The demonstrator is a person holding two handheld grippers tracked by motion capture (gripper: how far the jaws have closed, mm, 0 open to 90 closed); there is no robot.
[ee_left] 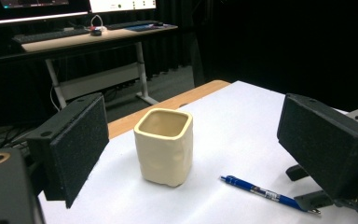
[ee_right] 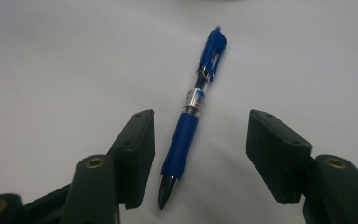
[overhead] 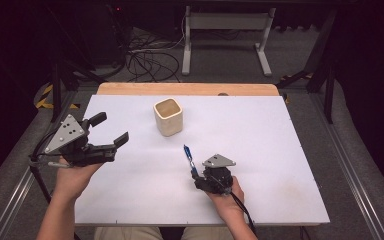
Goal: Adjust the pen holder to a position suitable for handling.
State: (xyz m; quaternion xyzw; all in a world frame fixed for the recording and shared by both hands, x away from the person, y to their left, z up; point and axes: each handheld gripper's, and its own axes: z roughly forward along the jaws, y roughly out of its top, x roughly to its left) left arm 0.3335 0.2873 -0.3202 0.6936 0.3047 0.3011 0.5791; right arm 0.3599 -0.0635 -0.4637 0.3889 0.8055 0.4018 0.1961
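Right gripper (ee_right: 198, 158) low over white table (overhead: 280, 150), jaws apart astride blue pen (ee_right: 193, 116), pads not touching it; pen flat on table. Left gripper (overhead: 111, 129) raised, jaws wide, empty. Farther: cream square cup (overhead: 168, 117), upright.

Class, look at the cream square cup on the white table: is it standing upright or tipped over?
Upright. The cup rests on its base on the table, its open mouth facing up.
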